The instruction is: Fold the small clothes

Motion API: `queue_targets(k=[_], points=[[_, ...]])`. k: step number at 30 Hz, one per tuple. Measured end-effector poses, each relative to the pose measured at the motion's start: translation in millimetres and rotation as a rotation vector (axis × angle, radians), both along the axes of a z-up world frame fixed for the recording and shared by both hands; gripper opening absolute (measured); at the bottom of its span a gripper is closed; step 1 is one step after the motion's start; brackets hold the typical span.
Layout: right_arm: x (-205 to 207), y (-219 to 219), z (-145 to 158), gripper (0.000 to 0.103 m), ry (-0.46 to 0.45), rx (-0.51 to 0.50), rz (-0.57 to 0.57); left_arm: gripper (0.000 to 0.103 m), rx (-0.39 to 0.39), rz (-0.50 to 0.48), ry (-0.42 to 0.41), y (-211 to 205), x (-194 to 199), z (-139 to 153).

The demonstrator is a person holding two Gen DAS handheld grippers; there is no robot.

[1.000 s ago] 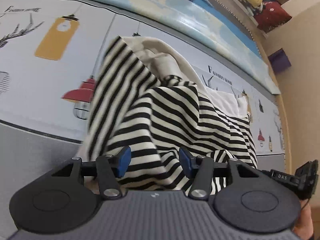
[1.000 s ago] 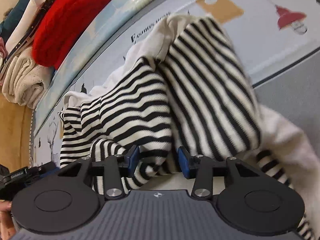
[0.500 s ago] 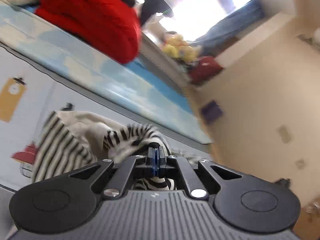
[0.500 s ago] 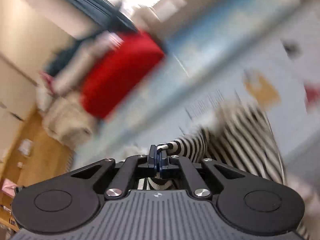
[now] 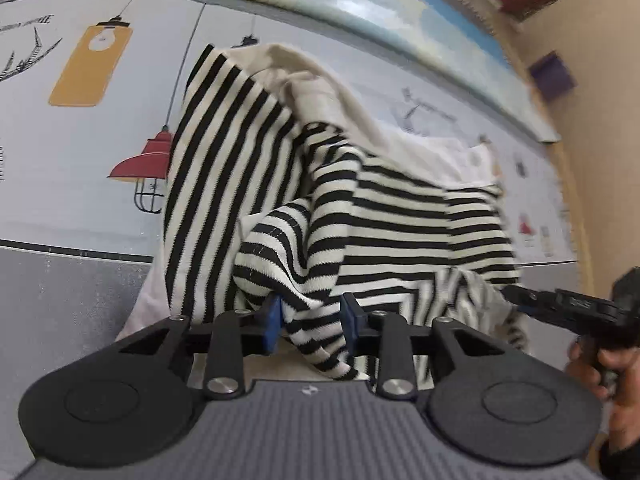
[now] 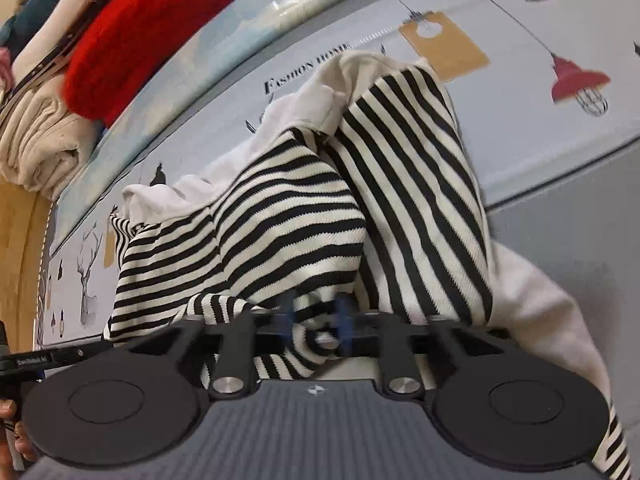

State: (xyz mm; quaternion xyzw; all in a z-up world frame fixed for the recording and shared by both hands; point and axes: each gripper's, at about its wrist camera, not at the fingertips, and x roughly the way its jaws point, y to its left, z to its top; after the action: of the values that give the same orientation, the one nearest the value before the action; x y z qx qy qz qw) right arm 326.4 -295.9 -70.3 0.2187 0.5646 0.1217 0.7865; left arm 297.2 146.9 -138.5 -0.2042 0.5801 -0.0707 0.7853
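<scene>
Striped knit, the top [image 5: 360, 216] lies bunched on the printed table [image 5: 72, 168], still unfolded. Our left tool [image 5: 310, 320] and right tool [image 6: 314, 322] both stand apart around its near edge; all the folding remains, we judge.

Garment [image 5: 400, 216]: black-and-cream stripes, plain cream lining. Cloth [image 5: 80, 140]: pale blue-grey, printed with red and ochre lamps. Tool [image 5: 310, 320] pads [image 5: 272, 318]: blue. Sweater [image 6: 148, 28]: red.
</scene>
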Motion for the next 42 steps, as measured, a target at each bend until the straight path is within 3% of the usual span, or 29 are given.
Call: queue_targets(k=[3,5,6,7,8,11,13,14,15,17,18,20,22,24,26,28,31,35,38,40,42], points=[[-1,4,-16,0.043,0.073,0.015,-0.009,0.032,0.061,-0.011,0.036,-13,11,-10],[-3,6,-22,0.041,0.097,0.029,-0.039,0.016,0.061,-0.002,0.019,-16,12,-9],[-3,6,-22,0.036,0.101,0.029,-0.056,0.008,0.041,0.012,-0.01,-14,13,-3],[-1,4,-20,0.013,0.093,0.034,-0.074,0.007,0.012,0.025,-0.052,-12,16,1],[-1,-1,-14,0.002,0.063,0.057,-0.103,0.007,-0.036,0.048,-0.122,-7,14,13],[-2,-12,25,0.001,-0.128,0.186,-0.132,0.007,-0.164,0.098,-0.337,8,4,43],[-10,-14,55,0.001,-0.304,0.239,-0.084,0.007,-0.13,0.054,-0.39,7,-2,50],[-14,-14,64,0.001,-0.377,0.223,-0.042,0.007,-0.079,0.015,-0.336,3,0,41],[-16,-15,67,0.001,-0.392,0.185,-0.014,0.008,-0.04,-0.02,-0.247,-1,2,28],[-13,-15,50,0.002,-0.293,0.059,0.052,0.011,0.05,-0.09,0.012,-5,3,-14],[-11,-16,35,0.002,-0.199,-0.011,0.076,0.023,0.1,-0.091,0.062,-6,1,-25],[-12,-17,9,0.005,-0.067,-0.157,0.074,0.025,0.123,-0.079,0.008,-6,-1,-16],[-15,-20,14,0.006,-0.096,-0.156,0.037,0.029,0.105,-0.071,-0.094,-6,-4,7],[-18,-18,36,0.01,-0.206,-0.105,0.019,0.034,0.102,-0.05,-0.176,-7,-6,25],[-22,-10,54,0.048,-0.275,-0.06,0.017,0.034,0.085,-0.045,-0.206,-12,-4,33],[-21,1,57,0.058,-0.277,-0.009,0.042,0.034,0.097,-0.057,-0.199,-22,0,31],[-16,34,44,0.056,-0.248,0.04,0.135,0.034,0.115,-0.072,-0.19,-29,1,29],[-18,67,15,0.055,-0.146,-0.017,0.273,0.034,0.095,-0.071,-0.187,-26,-2,27],[-40,82,3,0.052,-0.045,0.011,0.525,0.034,0.095,-0.096,-0.177,-27,0,22],[-59,90,1,0.052,-0.069,-0.066,0.654,0.034,0.099,-0.113,-0.163,-29,0,20],[-62,89,0,0.052,-0.08,-0.109,0.666,0.041,0.107,-0.133,-0.145,-34,-1,17]])
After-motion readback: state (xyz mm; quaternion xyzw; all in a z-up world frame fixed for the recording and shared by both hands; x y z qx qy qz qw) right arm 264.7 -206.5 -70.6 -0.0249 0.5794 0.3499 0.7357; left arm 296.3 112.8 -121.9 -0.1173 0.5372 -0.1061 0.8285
